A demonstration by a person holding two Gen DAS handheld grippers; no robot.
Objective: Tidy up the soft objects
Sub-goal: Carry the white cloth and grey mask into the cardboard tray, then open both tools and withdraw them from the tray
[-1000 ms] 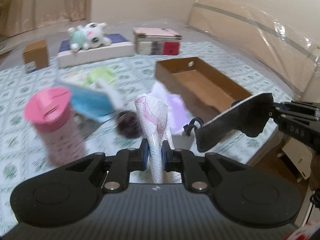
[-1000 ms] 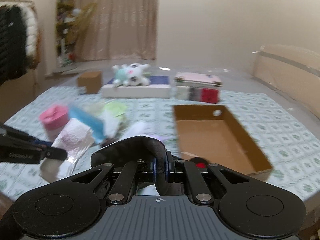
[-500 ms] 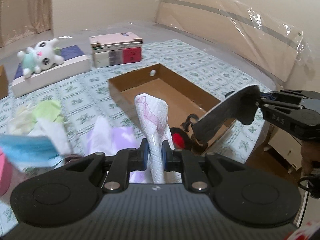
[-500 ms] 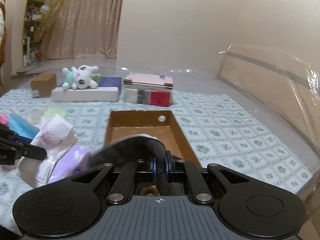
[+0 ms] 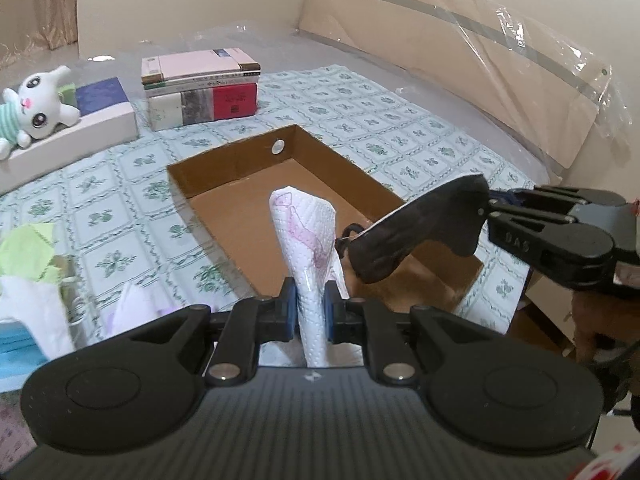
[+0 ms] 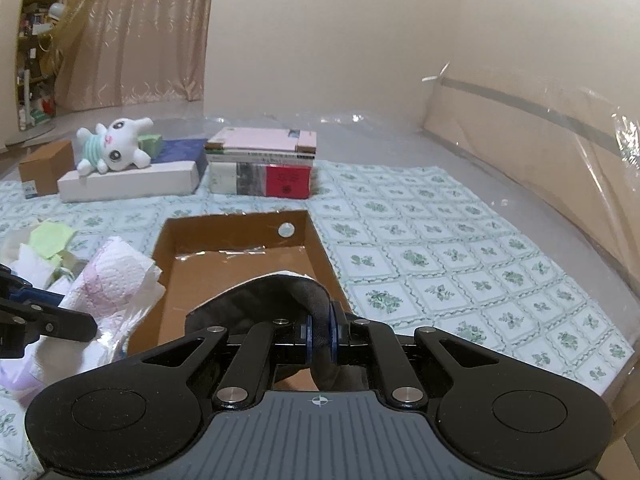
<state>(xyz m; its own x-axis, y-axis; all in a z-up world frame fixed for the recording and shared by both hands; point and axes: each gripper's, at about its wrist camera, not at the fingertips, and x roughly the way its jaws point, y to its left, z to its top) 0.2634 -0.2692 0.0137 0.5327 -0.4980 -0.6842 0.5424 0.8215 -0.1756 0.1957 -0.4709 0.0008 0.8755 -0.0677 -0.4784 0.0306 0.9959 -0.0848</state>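
Tissue pack (image 5: 308, 240), white w/ pink print, clamped upright in left gripper (image 5: 310, 312) over cardboard box (image 5: 224, 168) near end. Dark eye mask (image 5: 416, 228), limp, pinched by right gripper (image 6: 320, 338) over box's right rim. Books (image 5: 200, 88), plush (image 5: 36, 108) by bed's far edge.

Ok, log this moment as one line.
left gripper: shut on tissue pack | right gripper: shut on dark eye mask | both over cardboard box | box: nothing visible inside
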